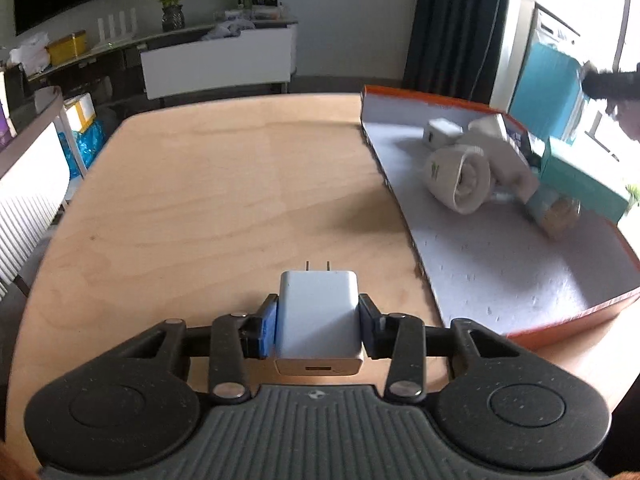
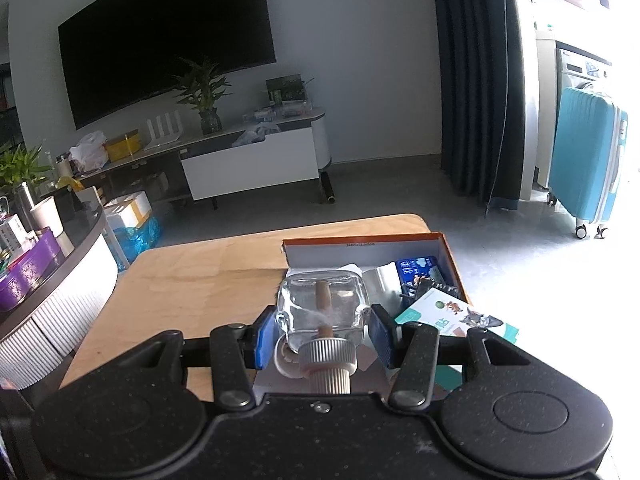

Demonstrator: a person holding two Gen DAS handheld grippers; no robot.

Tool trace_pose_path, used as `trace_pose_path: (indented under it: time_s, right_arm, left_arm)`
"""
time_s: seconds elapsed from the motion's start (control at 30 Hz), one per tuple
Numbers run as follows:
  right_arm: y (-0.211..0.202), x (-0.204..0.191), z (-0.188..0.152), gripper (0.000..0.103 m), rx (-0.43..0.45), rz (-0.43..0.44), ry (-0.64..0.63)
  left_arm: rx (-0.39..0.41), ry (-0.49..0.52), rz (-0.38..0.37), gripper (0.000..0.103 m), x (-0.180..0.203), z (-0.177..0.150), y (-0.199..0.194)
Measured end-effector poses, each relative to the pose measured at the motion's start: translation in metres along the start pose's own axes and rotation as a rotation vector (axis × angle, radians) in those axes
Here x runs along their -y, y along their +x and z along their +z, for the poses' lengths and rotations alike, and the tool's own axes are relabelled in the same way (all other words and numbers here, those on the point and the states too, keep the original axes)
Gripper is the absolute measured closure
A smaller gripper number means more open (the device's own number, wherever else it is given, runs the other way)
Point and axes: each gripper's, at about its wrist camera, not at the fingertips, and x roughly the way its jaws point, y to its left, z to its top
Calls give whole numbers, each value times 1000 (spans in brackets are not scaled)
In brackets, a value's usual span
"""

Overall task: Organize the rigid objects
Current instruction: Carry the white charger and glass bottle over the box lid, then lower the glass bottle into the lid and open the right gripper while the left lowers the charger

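Observation:
A white wall charger (image 1: 318, 308) with two prongs pointing away lies low over the wooden table (image 1: 224, 184). My left gripper (image 1: 319, 322) is shut on it, blue pads pressed on both its sides. To its right an orange-rimmed box (image 1: 520, 264) holds a second white charger (image 1: 442, 132), rolled white cloths (image 1: 460, 178), a teal carton (image 1: 580, 176) and a small jar (image 1: 558, 212). In the right wrist view my right gripper (image 2: 324, 328) is shut on a clear square glass bottle (image 2: 324, 304) with a ribbed cap, held above the near end of the orange box (image 2: 360, 250).
A blue packet (image 2: 418, 270) and a teal printed carton (image 2: 456, 316) lie in the box. A curved counter (image 2: 60, 280) with cups and tins stands left of the table. A turquoise suitcase (image 2: 588, 160) stands on the floor at the right.

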Motion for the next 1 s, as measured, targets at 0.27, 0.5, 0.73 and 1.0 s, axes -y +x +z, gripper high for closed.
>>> trace_pose_path:
  time_s: [0.27, 0.5, 0.73, 1.0]
  right_arm:
    - [-6, 1, 3, 44, 18, 0, 5]
    - [-17, 7, 9, 44, 46, -25, 8]
    - [-23, 16, 16, 44, 68, -45, 18]
    - [-24, 27, 22, 44, 85, -60, 31]
  left_arm:
    - [125, -16, -48, 62, 21, 49, -30]
    - [175, 9, -115, 62, 56, 78, -41]
    - [176, 33, -146, 62, 77, 89, -37]
    - [169, 54, -154, 62, 83, 91, -37]
